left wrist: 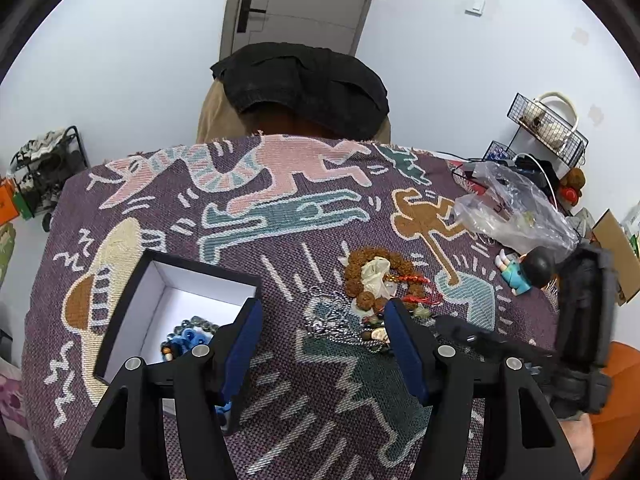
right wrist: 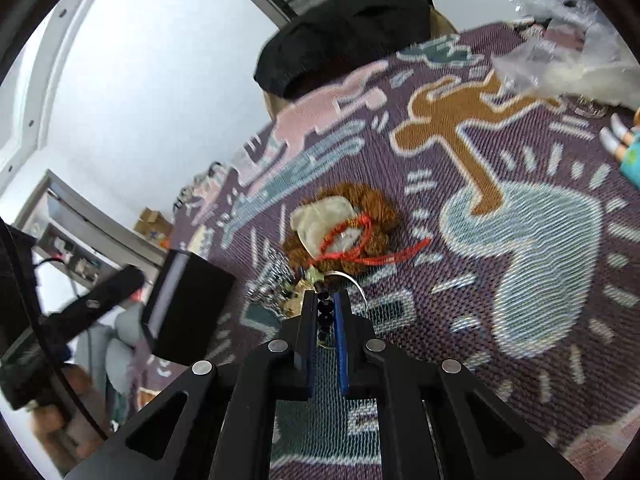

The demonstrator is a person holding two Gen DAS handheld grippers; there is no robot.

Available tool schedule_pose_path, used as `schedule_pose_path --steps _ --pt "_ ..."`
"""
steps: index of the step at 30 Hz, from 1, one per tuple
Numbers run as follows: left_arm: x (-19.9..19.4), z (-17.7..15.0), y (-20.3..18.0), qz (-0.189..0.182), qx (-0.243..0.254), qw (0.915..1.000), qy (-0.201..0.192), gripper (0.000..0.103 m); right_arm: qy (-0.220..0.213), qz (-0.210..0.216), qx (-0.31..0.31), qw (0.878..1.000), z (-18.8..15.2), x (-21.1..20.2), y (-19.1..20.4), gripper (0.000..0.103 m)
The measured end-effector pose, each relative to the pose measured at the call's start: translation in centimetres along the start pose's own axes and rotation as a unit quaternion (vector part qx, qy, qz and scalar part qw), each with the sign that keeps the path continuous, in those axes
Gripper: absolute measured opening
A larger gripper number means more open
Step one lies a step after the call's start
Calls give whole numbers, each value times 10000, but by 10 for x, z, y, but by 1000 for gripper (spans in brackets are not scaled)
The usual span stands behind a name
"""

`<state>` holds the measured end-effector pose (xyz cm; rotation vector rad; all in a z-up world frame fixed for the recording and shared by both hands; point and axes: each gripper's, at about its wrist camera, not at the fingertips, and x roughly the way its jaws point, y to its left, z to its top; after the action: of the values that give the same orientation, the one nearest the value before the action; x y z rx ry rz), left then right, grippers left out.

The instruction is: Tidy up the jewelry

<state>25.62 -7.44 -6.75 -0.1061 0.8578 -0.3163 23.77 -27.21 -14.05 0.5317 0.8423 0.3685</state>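
A patterned woven cloth covers the table below white walls and a grey door; the left gripper gapes empty beside the box, while the right gripper pinches dark beads near the jewelry pile.

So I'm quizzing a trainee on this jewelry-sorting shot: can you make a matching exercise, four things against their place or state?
Things:
1. black box
2. brown bead bracelet
3. dark bead strand
4. doll figure

Places or states:
A. lying beside the clear plastic bag
B. between the right gripper's fingers
C. open, with blue beads inside
D. ringed around a pale pouch on the cloth

Pairs: 1-C, 2-D, 3-B, 4-A
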Motion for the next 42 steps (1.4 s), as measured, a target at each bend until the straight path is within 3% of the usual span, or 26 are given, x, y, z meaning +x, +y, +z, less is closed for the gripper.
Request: schedule_pose_path --steps 2,9,18,27,34,40,42 --pt "6 1 -6 -2 74 9999 81 54 -113 71 7 9999 1 -10 1 9" --pt "28 -1 -22 87 254 9992 298 53 -440 258 -8 9987 4 -42 0 9" --pt "64 -3 -36 532 543 9950 654 53 -744 323 130 9966 5 -72 -16 9" --pt "96 -4 -27 1112 444 9862 1141 53 -862 362 319 9951 2 -80 -36 9" --pt "111 -8 -26 1069 304 9843 1372 53 -872 390 464 9943 0 -84 -51 9" --pt "110 -10 -23 973 278 9868 1266 53 -895 409 579 9935 -1 -86 -59 9" --pt "110 -10 -24 1057 345 9863 1218 43 -907 428 579 9933 -2 -87 -59 9"
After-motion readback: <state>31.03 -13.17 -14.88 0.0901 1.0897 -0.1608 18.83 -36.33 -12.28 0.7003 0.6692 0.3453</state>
